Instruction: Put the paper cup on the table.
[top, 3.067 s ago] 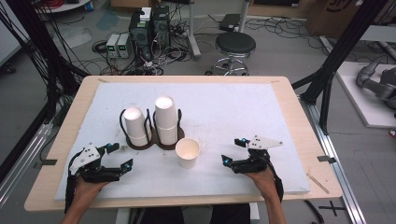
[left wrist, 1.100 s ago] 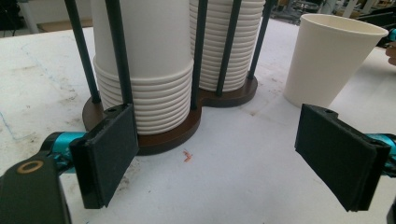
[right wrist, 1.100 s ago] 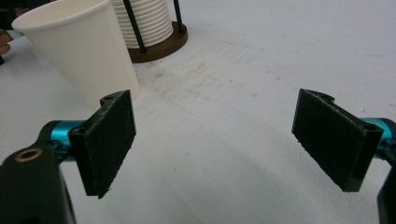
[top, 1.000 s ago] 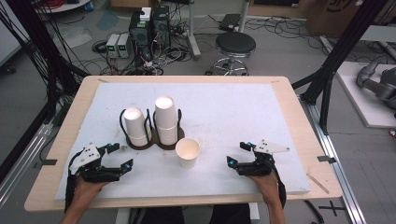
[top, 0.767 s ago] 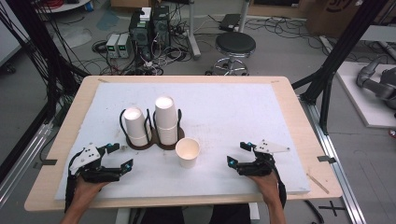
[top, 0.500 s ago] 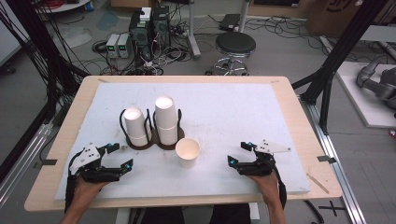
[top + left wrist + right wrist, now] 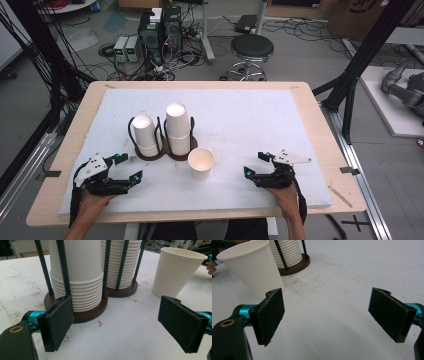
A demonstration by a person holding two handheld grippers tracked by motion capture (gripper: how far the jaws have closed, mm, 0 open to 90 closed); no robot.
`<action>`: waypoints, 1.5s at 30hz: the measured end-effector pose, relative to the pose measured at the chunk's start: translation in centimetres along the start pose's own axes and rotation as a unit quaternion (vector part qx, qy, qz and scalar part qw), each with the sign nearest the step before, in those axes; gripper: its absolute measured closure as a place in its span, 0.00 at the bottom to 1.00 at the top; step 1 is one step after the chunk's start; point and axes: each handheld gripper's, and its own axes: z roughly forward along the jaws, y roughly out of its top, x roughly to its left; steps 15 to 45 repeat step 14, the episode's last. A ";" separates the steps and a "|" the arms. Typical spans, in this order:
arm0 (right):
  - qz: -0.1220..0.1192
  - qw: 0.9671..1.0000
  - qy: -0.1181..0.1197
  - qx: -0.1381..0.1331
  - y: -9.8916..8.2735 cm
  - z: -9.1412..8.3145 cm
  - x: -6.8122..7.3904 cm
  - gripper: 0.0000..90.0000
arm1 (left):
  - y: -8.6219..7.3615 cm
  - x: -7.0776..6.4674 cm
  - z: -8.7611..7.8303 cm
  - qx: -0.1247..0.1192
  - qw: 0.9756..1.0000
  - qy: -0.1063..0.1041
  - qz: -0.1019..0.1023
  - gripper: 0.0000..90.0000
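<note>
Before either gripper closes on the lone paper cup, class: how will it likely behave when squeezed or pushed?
The single paper cup stands upright, open and apparently empty, so it is probably light and may slide or tip. Its thin wall likely dents under a firm squeeze.

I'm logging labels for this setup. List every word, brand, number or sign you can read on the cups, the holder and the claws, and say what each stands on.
No readable text.
Loose paper cup: plain white, no print.
Stacked cups in the dark holder: plain, no print.
Left claw and right claw: black pads, teal fittings, no markings.
Cardboard box at the far right of the high view: a dark mark, cut off and too blurred to read.
</note>
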 end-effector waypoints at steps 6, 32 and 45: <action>0.001 1.000 0.000 -0.003 0.0 -0.1 0.0 0.16 | 0.0 0.0 0.0 0.003 1.000 0.000 0.003 0.15; -0.001 1.000 0.004 -0.001 0.0 0.0 -0.1 0.16 | 0.0 0.0 0.0 0.002 1.000 0.002 0.002 0.15; -0.001 1.000 0.004 -0.001 0.0 0.0 -0.1 0.16 | 0.0 0.0 0.0 0.002 1.000 0.002 0.002 0.15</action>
